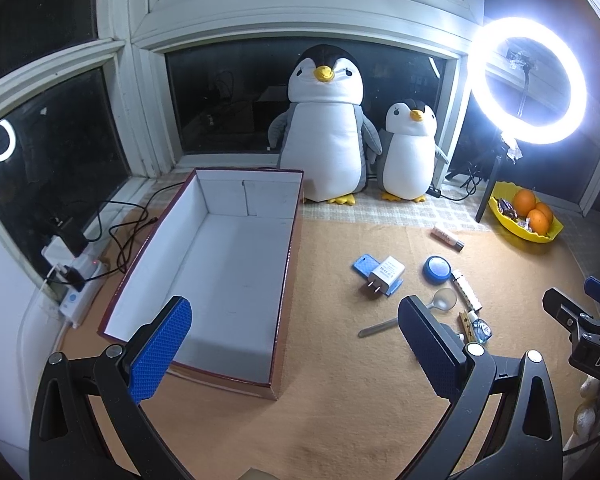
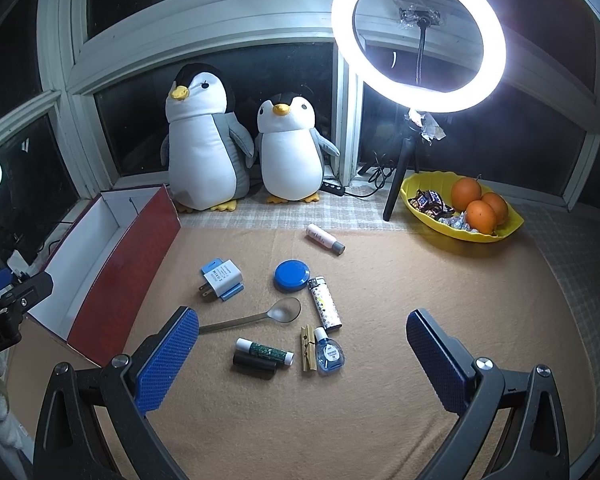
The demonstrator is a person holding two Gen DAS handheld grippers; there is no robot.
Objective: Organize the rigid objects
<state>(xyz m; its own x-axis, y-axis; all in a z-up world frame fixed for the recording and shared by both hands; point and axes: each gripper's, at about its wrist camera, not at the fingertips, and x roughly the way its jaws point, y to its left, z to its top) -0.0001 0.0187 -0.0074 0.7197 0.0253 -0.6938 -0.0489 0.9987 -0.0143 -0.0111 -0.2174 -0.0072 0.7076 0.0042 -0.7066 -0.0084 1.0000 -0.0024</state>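
I see the small items clustered on the tan worktop [image 2: 380,420]: white charger [image 2: 222,279] with unreadable print, blue tin [image 2: 292,276], lighter [image 2: 325,303], spoon [image 2: 260,317], clothespin [image 2: 308,348]. The box [image 1: 220,272] sits left, empty. My left claw [image 1: 296,348] and right claw [image 2: 303,360] both gape wide, holding nothing. "DAS" shows on the rig.

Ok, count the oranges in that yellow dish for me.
3. All sit at the right end of the yellow dish: one orange at the back left, one at the back right, one in front. More could be hidden behind them.
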